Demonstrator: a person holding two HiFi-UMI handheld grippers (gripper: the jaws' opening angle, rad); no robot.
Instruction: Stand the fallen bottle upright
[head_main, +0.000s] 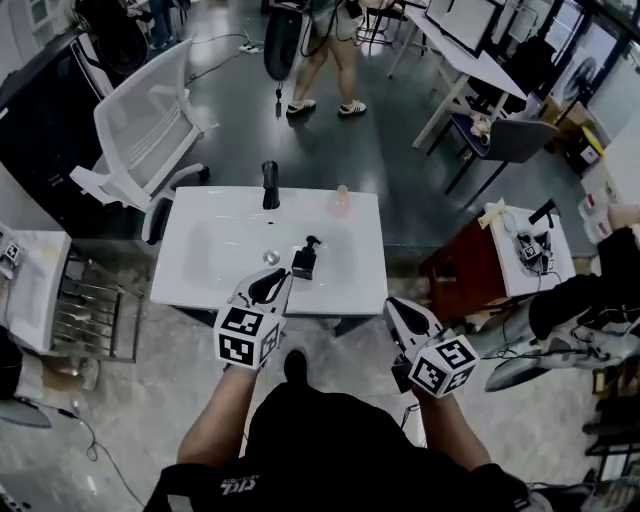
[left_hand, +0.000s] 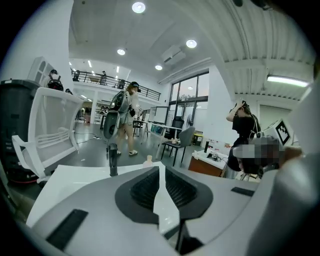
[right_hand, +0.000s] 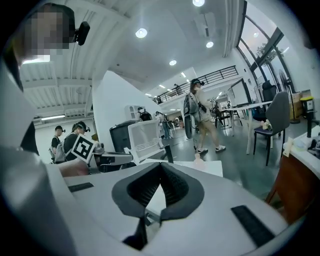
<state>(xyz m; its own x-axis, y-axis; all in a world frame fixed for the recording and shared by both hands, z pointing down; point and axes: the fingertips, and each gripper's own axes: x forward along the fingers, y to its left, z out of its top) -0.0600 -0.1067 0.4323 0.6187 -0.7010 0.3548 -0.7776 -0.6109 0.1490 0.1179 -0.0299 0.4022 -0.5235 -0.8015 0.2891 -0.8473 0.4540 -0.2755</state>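
Note:
A black pump bottle (head_main: 304, 262) is in the basin of the white sink (head_main: 215, 255); it looks to be lying on its side with the pump head pointing away. My left gripper (head_main: 283, 275) (left_hand: 161, 169) is shut and holds nothing, with its tips just short of that bottle at the sink's near edge. My right gripper (head_main: 392, 303) (right_hand: 160, 165) is also shut and holds nothing, off the sink's near right corner. A small pinkish bottle (head_main: 341, 199) (left_hand: 148, 160) (right_hand: 198, 158) stands upright on the far rim. In both gripper views the jaws hide the black bottle.
A black faucet (head_main: 270, 185) (left_hand: 113, 160) (right_hand: 169, 152) rises at the sink's far edge. A white chair (head_main: 150, 120) stands at the far left and a metal rack (head_main: 95, 315) at the left. A brown cabinet (head_main: 470, 270) is on the right. A person (head_main: 325, 60) walks beyond.

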